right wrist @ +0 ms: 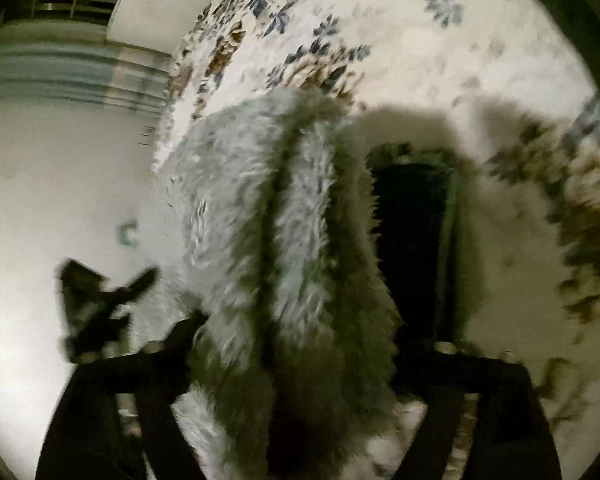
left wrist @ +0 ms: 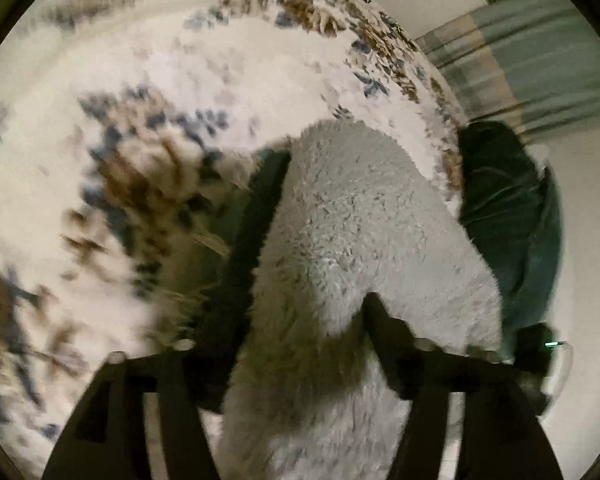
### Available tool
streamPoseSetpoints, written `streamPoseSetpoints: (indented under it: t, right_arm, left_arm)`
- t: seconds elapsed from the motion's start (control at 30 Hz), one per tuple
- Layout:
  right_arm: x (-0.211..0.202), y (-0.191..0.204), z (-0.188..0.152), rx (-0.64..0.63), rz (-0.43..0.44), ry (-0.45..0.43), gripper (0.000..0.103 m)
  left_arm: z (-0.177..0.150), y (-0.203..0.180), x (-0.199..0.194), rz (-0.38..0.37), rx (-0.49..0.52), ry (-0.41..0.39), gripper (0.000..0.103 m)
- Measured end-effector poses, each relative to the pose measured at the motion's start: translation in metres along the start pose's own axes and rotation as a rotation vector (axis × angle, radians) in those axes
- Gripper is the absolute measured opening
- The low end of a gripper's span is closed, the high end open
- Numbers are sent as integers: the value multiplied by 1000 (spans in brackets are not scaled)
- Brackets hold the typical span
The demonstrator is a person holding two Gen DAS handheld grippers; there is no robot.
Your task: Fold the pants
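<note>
Fleecy grey pants (left wrist: pixel 364 240) bunched betw both jaws, over floral rug (left wrist: pixel 140 80) edge

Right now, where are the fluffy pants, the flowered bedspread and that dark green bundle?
fluffy pants (left wrist: pixel 372 216): left wrist view, middle of the fleece.
flowered bedspread (left wrist: pixel 204 76): left wrist view, bare white patch.
dark green bundle (left wrist: pixel 504 208): left wrist view, its creased top.

no readable text, labels, brands or numbers appeared in either wrist view; both frames were blurred, patterned surface showed only floral print.
</note>
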State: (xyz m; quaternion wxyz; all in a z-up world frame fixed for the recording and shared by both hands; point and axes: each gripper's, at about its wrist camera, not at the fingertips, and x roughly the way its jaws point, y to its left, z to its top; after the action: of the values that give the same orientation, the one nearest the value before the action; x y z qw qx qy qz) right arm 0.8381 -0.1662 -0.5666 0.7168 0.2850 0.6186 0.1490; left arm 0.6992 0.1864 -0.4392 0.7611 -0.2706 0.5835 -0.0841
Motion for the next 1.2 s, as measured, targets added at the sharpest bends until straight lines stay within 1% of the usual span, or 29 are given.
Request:
streamPoseSetpoints:
  t: [0.03,0.07,0.1,0.13,0.17,0.2,0.27,0.3,0.4,0.43,0.5,0.53,0.67,0.77,0.97,1.0,1.07,1.1,1.2]
  right_arm:
    - [-7,6,0,-18,-47,-21,96]
    - [-15,14,-4,-43,-120,-48,99]
    - [-25,17,-10,-58,-155,-69,100]
    - [-38,25,-19,-84,-215,-105,103]
    - [-53,29,-30,-107,-274,-137,103]
    - [-69,39,-44,-137,-350,-184,103]
    - [-86,53,-58,-167,-436,-240,103]
    - [-99,62,-70,-179,-480,-273,103]
    - [-131,85,-103,-204,-558,-336,103]
    - [-142,92,-115,-214,-566,-352,103]
    - [-160,108,-138,-234,-581,-386,103]
    - [-174,116,-152,-243,-579,-400,103]
    - [-228,151,-209,-270,-579,-470,103]
    - [-268,168,-247,-274,-574,-512,103]
    - [-346,195,-336,-269,-556,-592,103]
    - [-362,199,-357,-272,-557,-613,103]
    - [-384,205,-385,-273,-556,-638,103]
    - [-399,210,-406,-276,-554,-649,103]
    - [-431,218,-449,-281,-547,-676,103]
  left_arm:
    - [-1,-6,-9,45,26,-32,74]
    - [-3,-14,-18,105,55,-61,78]
    - [-4,-20,-26,164,80,-89,87]
    - [-12,-32,-39,243,119,-130,88]
    - [-13,-35,-43,284,140,-154,88]
    - [-22,-45,-53,333,164,-182,89]
    - [-34,-55,-64,393,184,-212,92]
    - [-46,-65,-74,426,199,-232,96]
    - [-68,-83,-89,491,235,-271,96]
    - [-77,-90,-95,504,253,-278,96]
    - [-99,-104,-113,504,275,-306,96]
    - [-104,-108,-118,501,280,-313,96]
    - [-142,-132,-156,468,312,-352,96]
    - [-173,-147,-187,450,340,-379,96]
    - [-243,-173,-248,418,409,-419,96]
    - [-252,-176,-255,416,416,-427,96]
    - [-277,-183,-279,403,429,-449,96]
    - [-285,-184,-286,396,432,-454,96]
    - [-319,-193,-319,384,448,-484,96]
